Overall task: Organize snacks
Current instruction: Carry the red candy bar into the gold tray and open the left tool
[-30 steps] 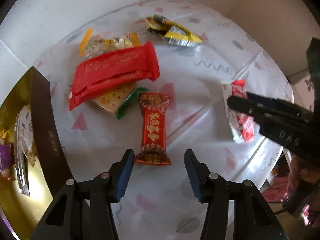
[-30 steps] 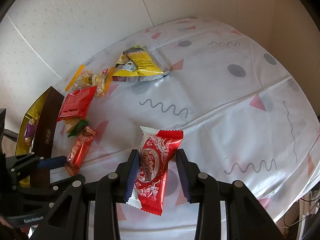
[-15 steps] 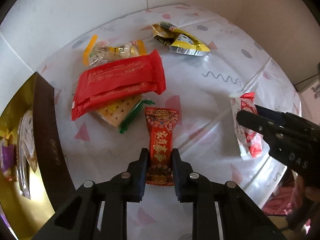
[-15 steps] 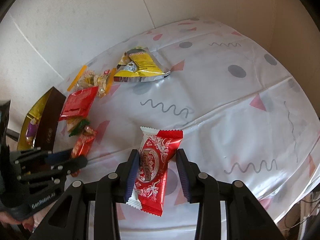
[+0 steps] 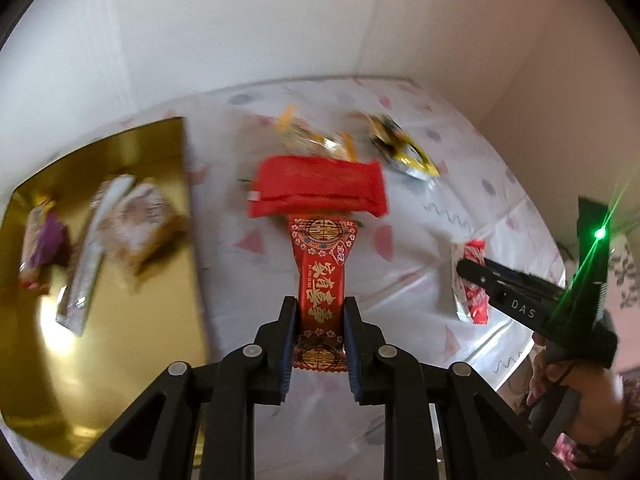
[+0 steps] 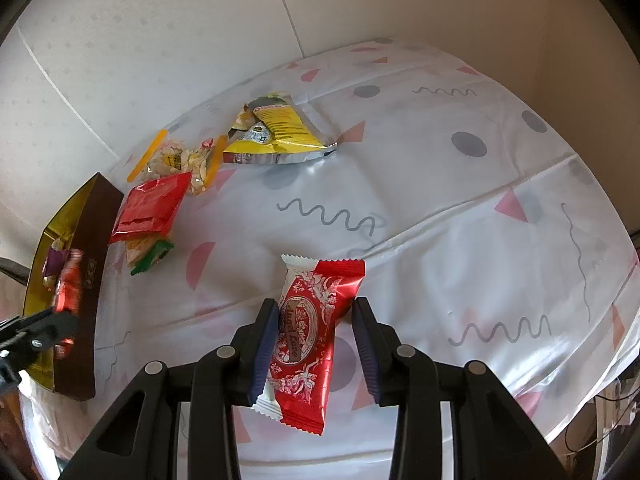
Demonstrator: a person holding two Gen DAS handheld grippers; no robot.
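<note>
Left wrist view: your left gripper (image 5: 320, 320) is clamped on the red gold-lettered candy (image 5: 322, 280), lifted off the patterned tablecloth (image 5: 400, 280) beside the gold tray (image 5: 120, 360). Your right gripper (image 6: 316, 320) straddles the red-and-white candy (image 6: 308, 332) lying on the cloth; whether both pads press it, you cannot tell.

Motion blur smears my left-wrist view: the wrappers in the gold tray (image 5: 120, 320) are unreadable. The red packet (image 5: 320, 192) covers a green-edged snack (image 6: 150, 254) beneath.
</note>
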